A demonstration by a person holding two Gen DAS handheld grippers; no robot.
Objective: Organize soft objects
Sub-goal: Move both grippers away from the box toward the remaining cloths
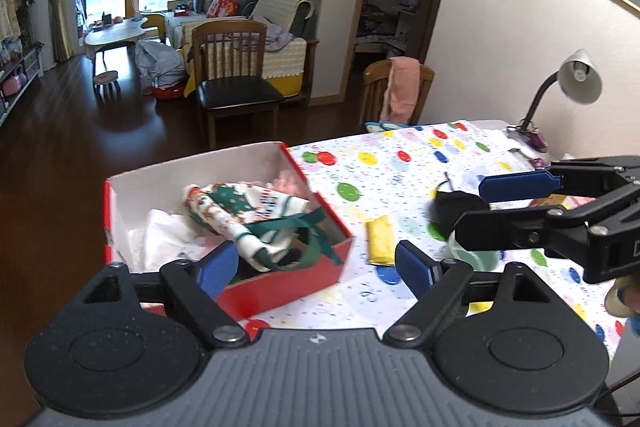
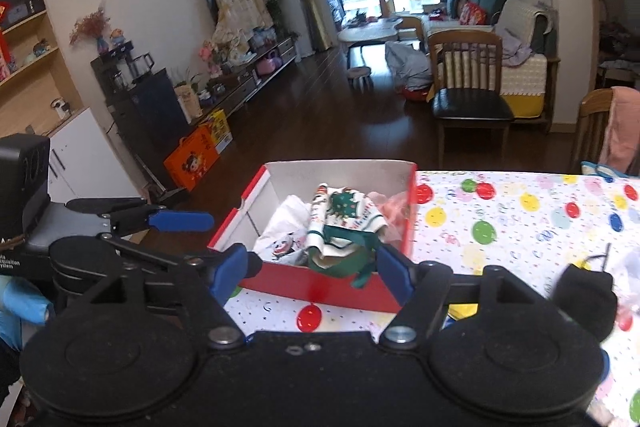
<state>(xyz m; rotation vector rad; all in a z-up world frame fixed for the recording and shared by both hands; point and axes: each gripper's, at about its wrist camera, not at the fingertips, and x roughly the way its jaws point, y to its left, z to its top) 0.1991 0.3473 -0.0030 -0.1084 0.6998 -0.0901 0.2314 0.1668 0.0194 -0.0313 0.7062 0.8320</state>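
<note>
On the bench [image 1: 420, 163], which is covered by a white cloth printed with coloured balloons, a red cardboard box with a white inside [image 1: 320, 271] is set at the near left corner. Inside the box, a bundled white cloth printed in green and red with dark green straps [image 1: 256, 215] is seen lying on top of white fabric [image 1: 160, 239], with something pink [image 1: 286, 183] tucked behind it; one green strap hangs over the box's front wall.

The left tool [image 1: 316, 269] is held released above the box's near edge, its blue pads well apart and nothing gripped between them. The right tool [image 2: 312, 273] is likewise spread open over the front wall of the box [image 2: 320, 293], with nothing clamped.

To the right of the box, a small yellow folded cloth [image 1: 380, 241] is laid on the bench, and beyond it a soft black item [image 1: 456, 205], possibly a pouch or cap, since blur hides its form. A pale green round object [image 1: 476, 259] is partly hidden behind the right tool's arm. A grey gooseneck desk lamp [image 1: 576, 79] stands at the far right corner of the bench.
</note>
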